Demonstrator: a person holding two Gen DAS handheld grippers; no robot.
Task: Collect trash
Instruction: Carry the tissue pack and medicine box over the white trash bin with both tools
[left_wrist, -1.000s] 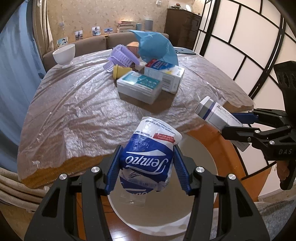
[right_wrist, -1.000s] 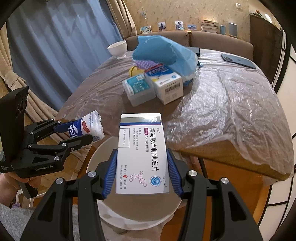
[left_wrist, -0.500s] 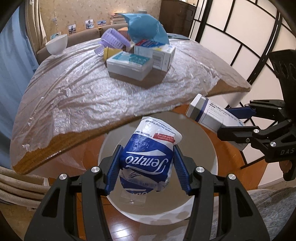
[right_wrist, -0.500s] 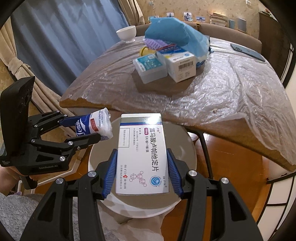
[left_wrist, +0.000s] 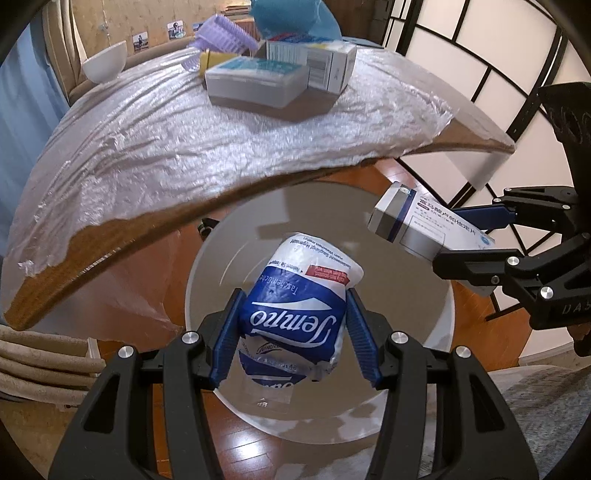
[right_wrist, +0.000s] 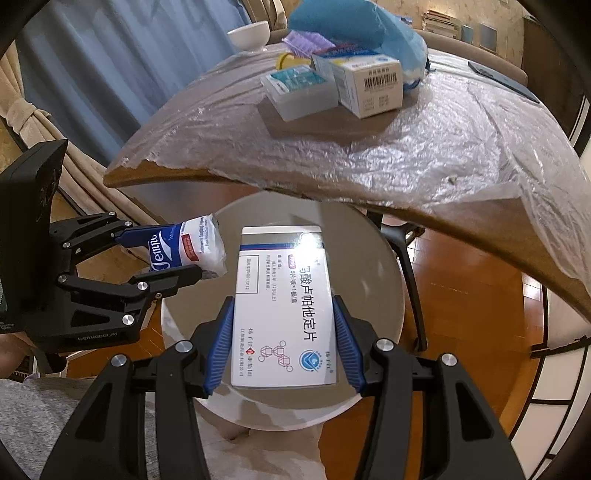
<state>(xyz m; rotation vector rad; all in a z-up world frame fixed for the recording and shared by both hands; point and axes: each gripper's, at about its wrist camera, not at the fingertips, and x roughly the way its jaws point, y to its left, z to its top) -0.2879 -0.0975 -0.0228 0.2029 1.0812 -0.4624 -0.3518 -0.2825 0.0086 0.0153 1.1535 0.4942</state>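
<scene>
My left gripper (left_wrist: 293, 332) is shut on a blue and white Tempo tissue pack (left_wrist: 299, 306) and holds it over the open white trash bin (left_wrist: 207, 280). My right gripper (right_wrist: 282, 343) is shut on a white medicine box (right_wrist: 284, 310) with Chinese print, also above the bin (right_wrist: 380, 258). The medicine box shows in the left wrist view (left_wrist: 424, 230) at the bin's right rim. The tissue pack shows in the right wrist view (right_wrist: 188, 247) at the bin's left rim.
The plastic-covered wooden table (left_wrist: 147, 147) stands just beyond the bin, its edge overhanging it. On it lie two boxes (left_wrist: 258, 83), a purple basket (left_wrist: 225, 31), a blue bag (right_wrist: 354, 26), a white bowl (left_wrist: 105, 66) and a phone (right_wrist: 502, 81). A chair leg (right_wrist: 410, 266) stands right of the bin.
Both grippers have moved back from the table and down, so each held item now hangs over the bin's opening. Both grips are unchanged.
</scene>
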